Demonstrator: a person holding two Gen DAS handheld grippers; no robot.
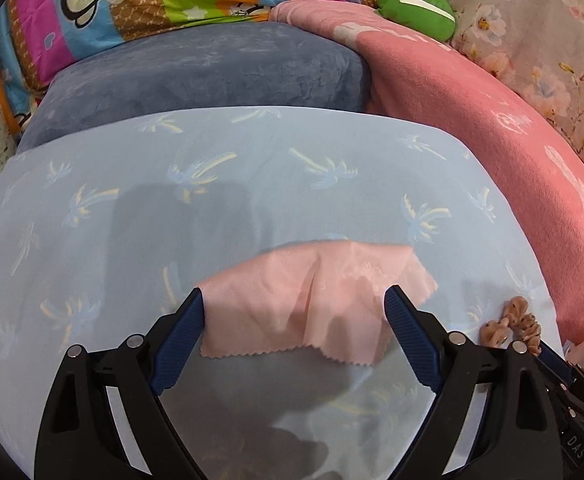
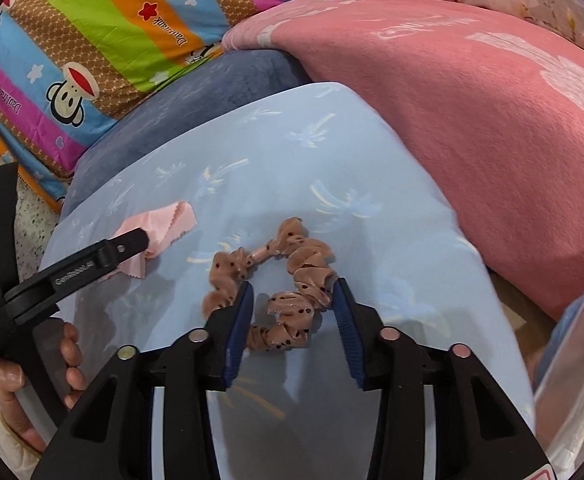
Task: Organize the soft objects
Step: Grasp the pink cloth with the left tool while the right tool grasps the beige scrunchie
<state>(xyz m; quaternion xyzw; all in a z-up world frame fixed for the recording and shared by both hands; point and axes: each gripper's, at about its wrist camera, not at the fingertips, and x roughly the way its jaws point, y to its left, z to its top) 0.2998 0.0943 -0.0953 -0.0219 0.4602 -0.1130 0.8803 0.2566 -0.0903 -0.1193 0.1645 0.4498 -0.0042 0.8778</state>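
A small pink cloth with a zigzag edge lies rumpled on a light blue pillow printed with palm trees. My left gripper stands wide open, one finger at each side of the cloth and no pad pressing it. In the right wrist view a brown dotted scrunchie lies on the same pillow. My right gripper is partly open over the scrunchie, with part of the ring between its blue pads. To its left, the left gripper's finger rests over the pink cloth.
A pink fleece blanket lies to the right of the pillow, and a blue-grey cushion sits behind it. Further back are a striped monkey-print quilt and a green plush. A clear bag is at the right edge. A hand holds the left gripper.
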